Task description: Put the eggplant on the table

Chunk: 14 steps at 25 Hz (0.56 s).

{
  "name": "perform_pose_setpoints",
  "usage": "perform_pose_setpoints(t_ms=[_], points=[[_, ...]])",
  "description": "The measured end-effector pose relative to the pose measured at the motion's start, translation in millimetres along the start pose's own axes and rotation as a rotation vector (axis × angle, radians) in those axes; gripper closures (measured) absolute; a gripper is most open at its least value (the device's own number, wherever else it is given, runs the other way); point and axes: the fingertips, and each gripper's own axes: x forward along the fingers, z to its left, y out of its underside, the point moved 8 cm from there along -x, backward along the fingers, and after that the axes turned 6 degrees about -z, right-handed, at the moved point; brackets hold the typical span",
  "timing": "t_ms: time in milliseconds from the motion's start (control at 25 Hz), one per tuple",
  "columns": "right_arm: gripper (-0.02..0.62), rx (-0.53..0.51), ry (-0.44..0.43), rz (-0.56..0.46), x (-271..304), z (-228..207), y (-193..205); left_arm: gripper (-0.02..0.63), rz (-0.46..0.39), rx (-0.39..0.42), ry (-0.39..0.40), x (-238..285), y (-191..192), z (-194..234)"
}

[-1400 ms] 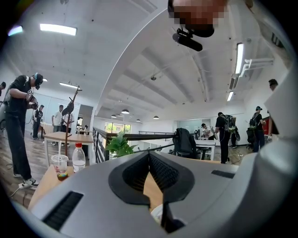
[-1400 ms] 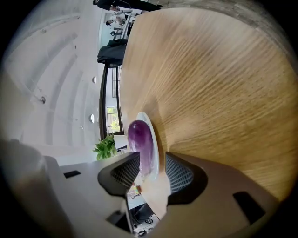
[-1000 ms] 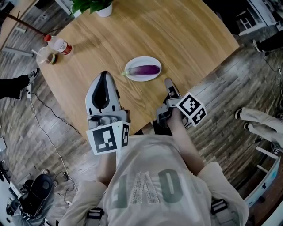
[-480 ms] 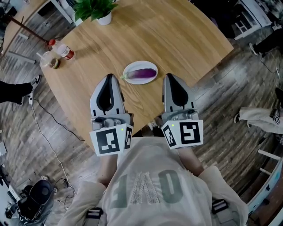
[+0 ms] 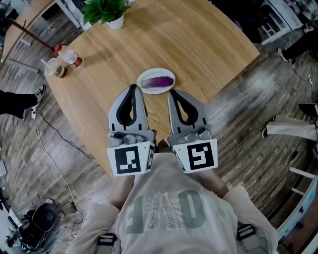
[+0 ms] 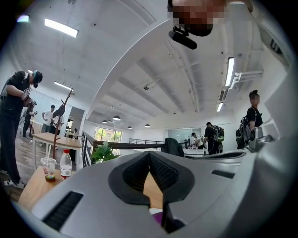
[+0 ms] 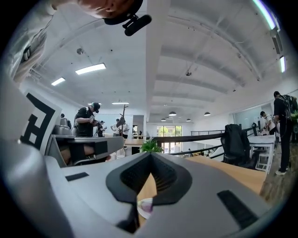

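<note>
A purple eggplant (image 5: 160, 81) lies on a small white plate (image 5: 145, 76) on the round wooden table (image 5: 198, 39). Both grippers hover side by side over the table's near edge, pointing level at the plate. My left gripper (image 5: 132, 88) is shut and empty, its tip just short of the plate's left rim. My right gripper (image 5: 172, 94) is shut and empty too, its tip just short of the plate's near rim. Through the gap under the left gripper's (image 6: 149, 154) tips a bit of eggplant (image 6: 158, 217) shows. Below the right gripper's (image 7: 150, 154) tips the plate (image 7: 145, 208) shows.
A potted plant (image 5: 105, 11) stands at the table's far left edge. A red-capped bottle (image 5: 69, 54) and a plastic cup (image 5: 52, 65) sit at the left edge. Cables run over the wooden floor (image 5: 44, 144) at the left. Several people stand in the room.
My right gripper has risen from beside the table edge, rolled upright and shut its jaws. Both grippers have moved closer to the plate.
</note>
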Motion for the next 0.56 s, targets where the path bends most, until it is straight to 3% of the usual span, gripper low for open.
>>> perform_pose_setpoints(t_ms=[560], points=[[0.577, 0.012, 0.023, 0.025, 4, -3, 6, 0.597, 0.007, -0.032, -0.026, 1, 1, 15]])
